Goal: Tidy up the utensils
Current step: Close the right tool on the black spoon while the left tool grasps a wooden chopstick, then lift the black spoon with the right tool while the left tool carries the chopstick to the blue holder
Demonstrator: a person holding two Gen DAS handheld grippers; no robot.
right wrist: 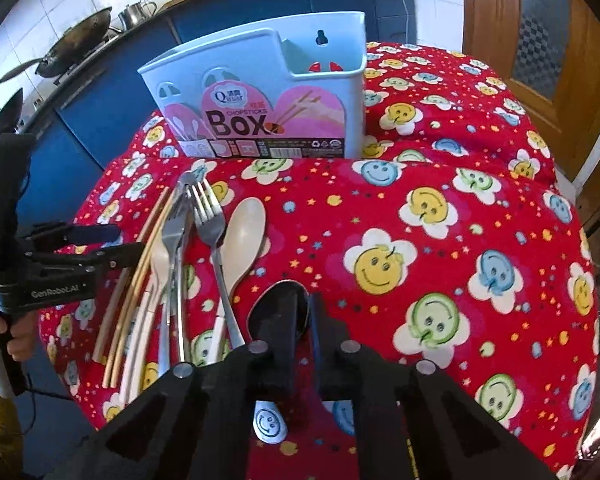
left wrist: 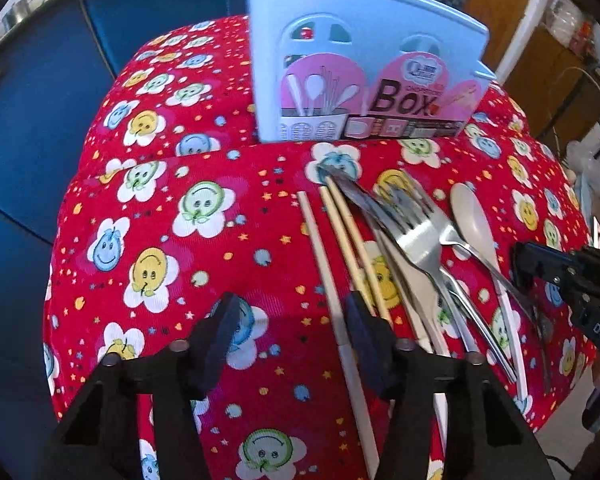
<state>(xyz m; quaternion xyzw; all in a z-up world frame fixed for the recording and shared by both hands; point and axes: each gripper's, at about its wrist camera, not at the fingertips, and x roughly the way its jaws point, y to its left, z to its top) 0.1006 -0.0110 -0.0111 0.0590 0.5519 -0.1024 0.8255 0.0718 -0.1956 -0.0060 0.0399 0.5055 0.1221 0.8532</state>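
Note:
A light-blue chopsticks box [left wrist: 364, 60] [right wrist: 260, 92] stands upright at the far side of the red smiley tablecloth [left wrist: 160, 240]. In front of it lie wooden chopsticks [left wrist: 328, 272] [right wrist: 140, 280], forks [left wrist: 416, 236] [right wrist: 208, 216], a knife [left wrist: 356, 196] and a beige spoon [left wrist: 472, 216] [right wrist: 246, 232]. My left gripper [left wrist: 292, 320] [right wrist: 112, 244] is open; the leftmost chopstick runs between its fingers, close to the right one. My right gripper [right wrist: 304, 320] [left wrist: 540, 268] is shut on a metal spoon [right wrist: 276, 304] at the bowl's right rim. The spoon's smiley handle end shows under the gripper.
Two woks [right wrist: 76, 40] and a metal pot [right wrist: 136, 14] sit on a counter behind blue cabinets [right wrist: 100, 92]. A wooden door [right wrist: 540, 40] stands at the back right. A person's hand [right wrist: 16, 336] holds the left gripper's handle. The cloth's right half bears no utensils.

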